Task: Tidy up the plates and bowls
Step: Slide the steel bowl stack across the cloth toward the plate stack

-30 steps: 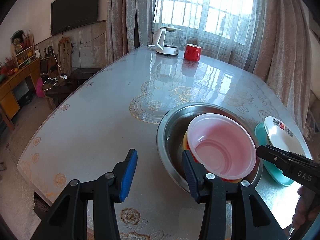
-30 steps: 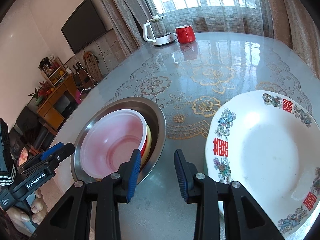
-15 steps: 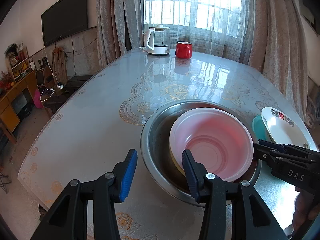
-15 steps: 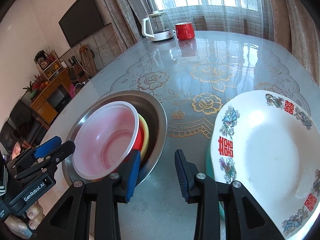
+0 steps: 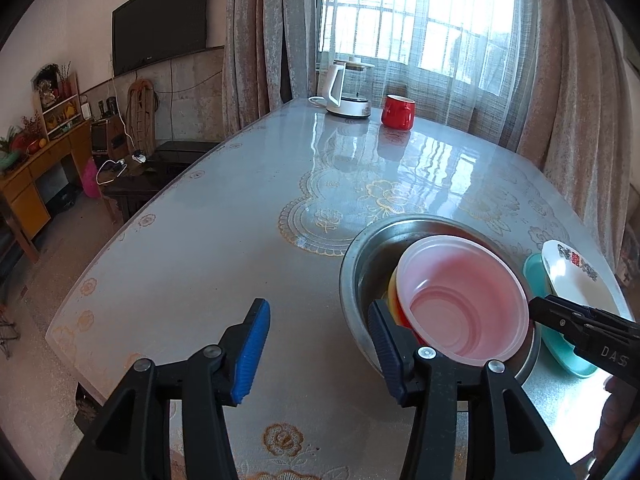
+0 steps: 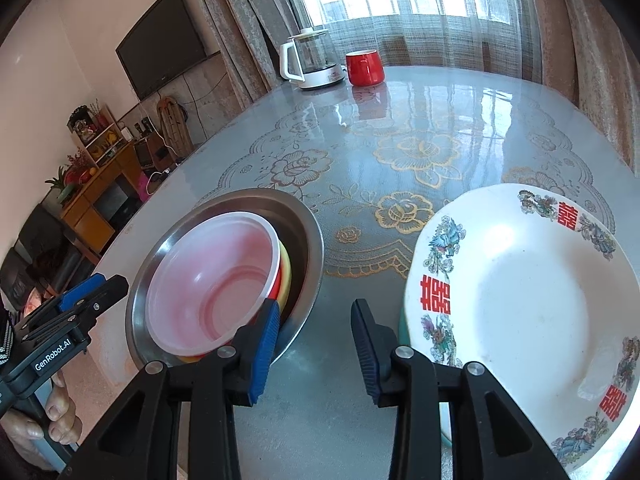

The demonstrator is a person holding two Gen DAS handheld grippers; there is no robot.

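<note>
Looks nearly finished: translucent pink plastic bowl [image 6: 212,280] nested in round steel basin [image 6: 308,232]; white decorated plate [image 6: 520,320] atop teal plate [image 5: 560,344]. Both hand-held grippers spread, empty.

Bright daylight from the window [image 5: 420,20] glares off the table [image 5: 224,240]; fisheye edges bend, darken.

You have open worktop [image 5: 224,240] to the left of the steel basin [image 5: 362,256] and beyond it, up to the kettle [image 5: 346,94] and red mug [image 5: 397,112]. Between basin and white plate [image 6: 520,300] only a narrow strip lies bare.
</note>
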